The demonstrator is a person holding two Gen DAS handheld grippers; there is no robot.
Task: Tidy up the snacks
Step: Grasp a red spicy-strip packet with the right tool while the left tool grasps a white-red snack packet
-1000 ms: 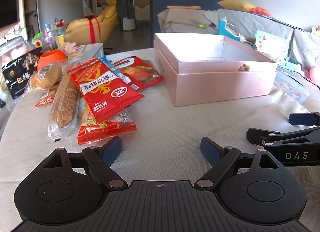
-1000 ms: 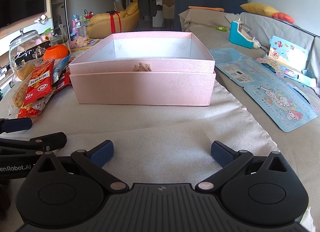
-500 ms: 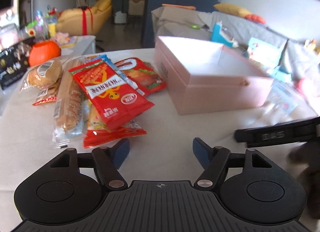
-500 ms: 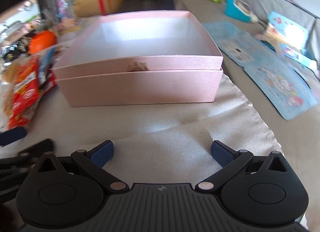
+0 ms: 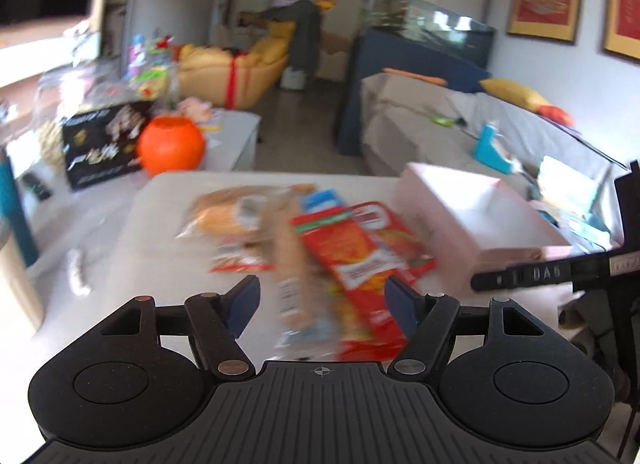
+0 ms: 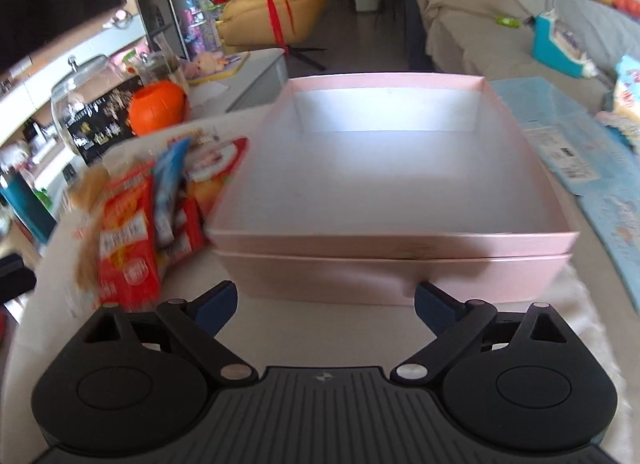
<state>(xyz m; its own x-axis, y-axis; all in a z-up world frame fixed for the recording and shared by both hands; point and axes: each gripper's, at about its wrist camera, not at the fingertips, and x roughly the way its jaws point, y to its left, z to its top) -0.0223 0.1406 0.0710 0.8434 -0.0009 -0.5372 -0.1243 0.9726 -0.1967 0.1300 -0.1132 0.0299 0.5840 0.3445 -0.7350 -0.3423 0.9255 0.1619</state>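
A pile of snack packets lies on the white table: a red packet (image 5: 352,260) on top, a long biscuit pack (image 5: 292,264) beside it and a bread roll bag (image 5: 228,216) behind. My left gripper (image 5: 322,300) is open and empty, above the near end of the pile. The open pink box (image 5: 472,220) stands right of the snacks. In the right wrist view the pink box (image 6: 392,184) is empty and directly ahead. My right gripper (image 6: 325,302) is open and empty in front of its near wall. The red packets (image 6: 128,240) lie to its left.
An orange pumpkin pot (image 5: 170,144) and a black bag (image 5: 100,144) stand on a side table at the back left. Blue printed sheets (image 6: 580,152) lie right of the box. The right gripper's body (image 5: 560,272) shows at the right of the left wrist view.
Both grippers have lifted and moved forward. The left one now hangs over the near end of the snack pile. The right one has closed in on the box's front wall.
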